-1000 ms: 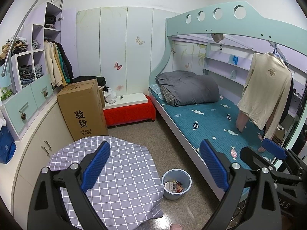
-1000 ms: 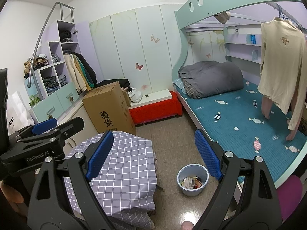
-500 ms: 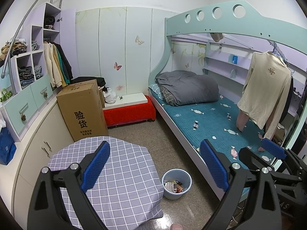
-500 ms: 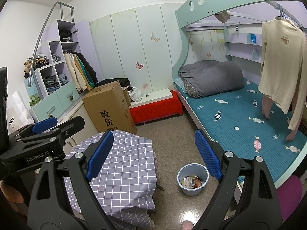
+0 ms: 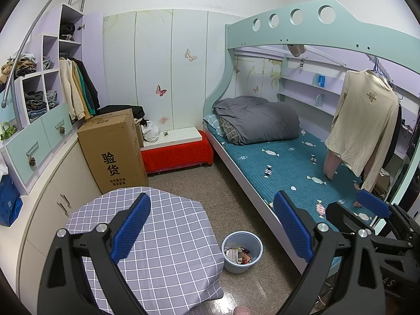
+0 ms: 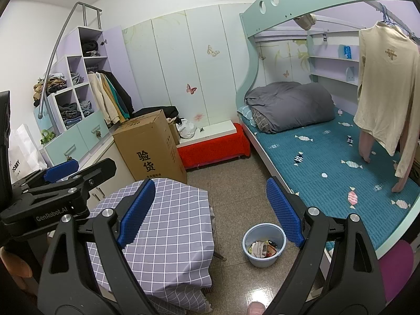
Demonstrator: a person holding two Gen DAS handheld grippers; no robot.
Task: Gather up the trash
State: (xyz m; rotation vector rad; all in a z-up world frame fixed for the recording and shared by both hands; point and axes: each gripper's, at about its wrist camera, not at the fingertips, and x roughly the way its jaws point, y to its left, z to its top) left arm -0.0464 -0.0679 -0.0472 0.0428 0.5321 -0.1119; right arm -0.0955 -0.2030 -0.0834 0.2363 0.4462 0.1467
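I am holding both grippers up over the bedroom, looking down and forward. Starting at the far left, the shelf unit [image 5: 39, 99] is showing folded clothes in its cubbies, and jackets are hanging beside it. Just right of that, the tall cardboard box [image 5: 113, 149] is standing on the floor against the cabinets, with the red-covered bench [image 5: 178, 152] beside it along the back wall. In front of the box, the table with the grey checked cloth [image 5: 162, 239] is sitting under my left gripper [image 5: 211, 228], whose blue pads are spread wide apart and gripping nothing. Moving right, the trash bin [image 5: 242, 252], a pale blue bucket, is standing on the speckled floor between the table and the bed, near the table's corner; paper scraps and wrappers are lying inside it. My right gripper [image 6: 210, 210] is also spread wide with nothing between its pads, and from its camera the bin [image 6: 263, 244] is sitting just below and between the fingertips. Further right, the bunk bed [image 5: 288, 173] is carrying a teal sheet and a rolled grey duvet [image 5: 257, 120], and a cream sweater [image 5: 365, 134] is hanging from the rail at the far right.
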